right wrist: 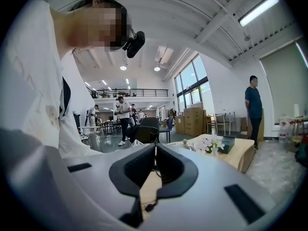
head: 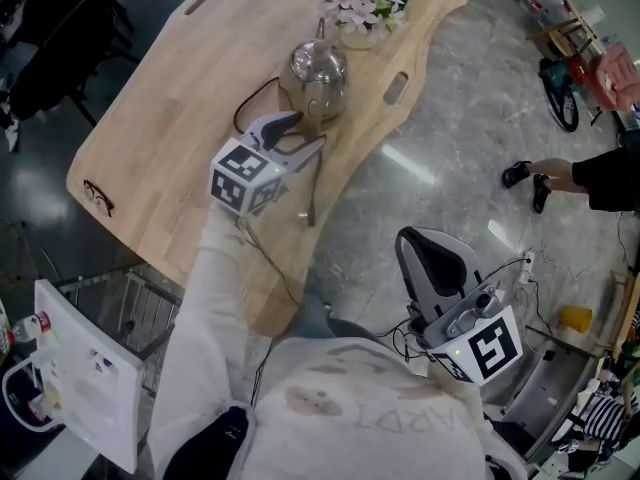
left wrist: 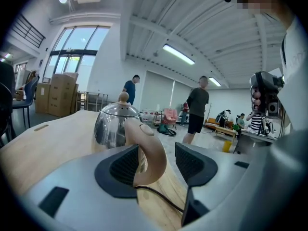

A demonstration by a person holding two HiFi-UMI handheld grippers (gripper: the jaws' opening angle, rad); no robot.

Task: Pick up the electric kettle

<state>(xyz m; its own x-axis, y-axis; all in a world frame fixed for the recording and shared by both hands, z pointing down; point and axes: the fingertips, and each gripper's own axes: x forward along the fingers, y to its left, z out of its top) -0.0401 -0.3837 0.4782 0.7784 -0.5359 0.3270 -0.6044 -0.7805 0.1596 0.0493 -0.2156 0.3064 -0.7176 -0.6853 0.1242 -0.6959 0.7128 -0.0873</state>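
Electric kettle (head: 318, 71) stands upright on the wooden bench (head: 170, 138), near the flowers (head: 362, 6). Left gripper (left wrist: 158, 162): jaws open, straddling the kettle's beige handle (left wrist: 150, 148), which possibly touches one pad. Right gripper (right wrist: 155, 150): jaws closed, empty, held well apart from the bench.

Electric kettle (head: 320, 73) stood on the desk (head: 170, 118), flowers (head: 362, 6) set just behind it, its handle flanked by the left gripper (head: 303, 131) jaws, right gripper (right wrist: 155, 150) held well apart from it, off the desk.
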